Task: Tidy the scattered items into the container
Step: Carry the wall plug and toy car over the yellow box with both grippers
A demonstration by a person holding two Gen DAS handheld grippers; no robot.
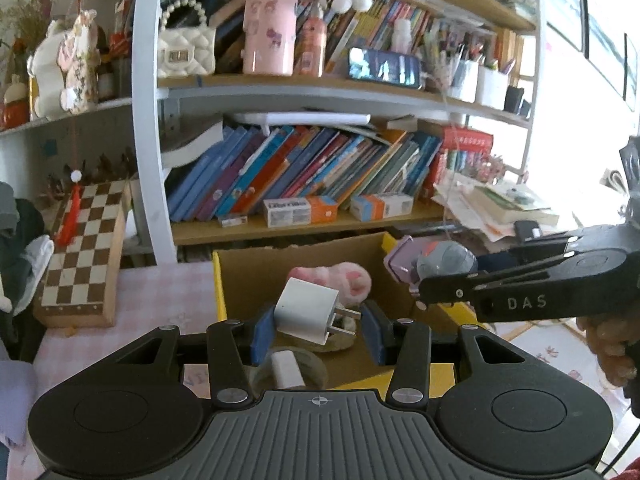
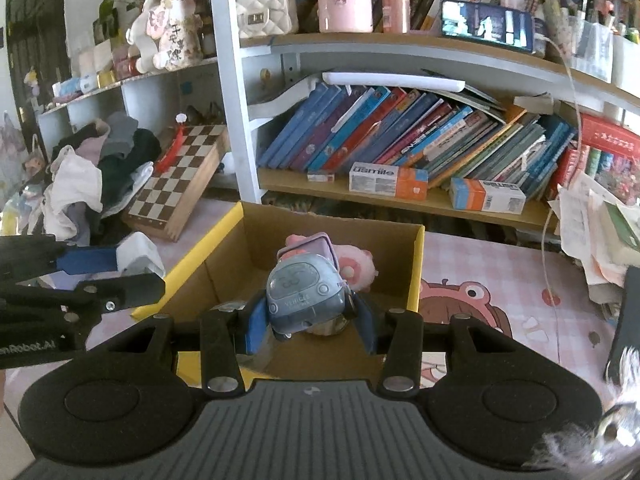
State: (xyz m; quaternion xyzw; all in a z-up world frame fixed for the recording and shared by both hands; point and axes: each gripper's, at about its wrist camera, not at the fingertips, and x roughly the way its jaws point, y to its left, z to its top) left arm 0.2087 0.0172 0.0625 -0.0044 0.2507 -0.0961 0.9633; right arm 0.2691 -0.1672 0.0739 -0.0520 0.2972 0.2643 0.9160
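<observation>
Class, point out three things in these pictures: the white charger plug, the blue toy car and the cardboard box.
white charger plug [image 1: 303, 309], left wrist view, on its white body.
blue toy car [image 2: 305, 296], right wrist view, on its front face.
cardboard box [image 2: 416, 264], right wrist view, on its yellow right wall.

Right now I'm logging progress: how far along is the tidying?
Done: a pink plush already lies in the cardboard box. In hand: the left claw grips a white charger plug, the right claw a blue toy car, both over the box. Left: releasing them.
</observation>
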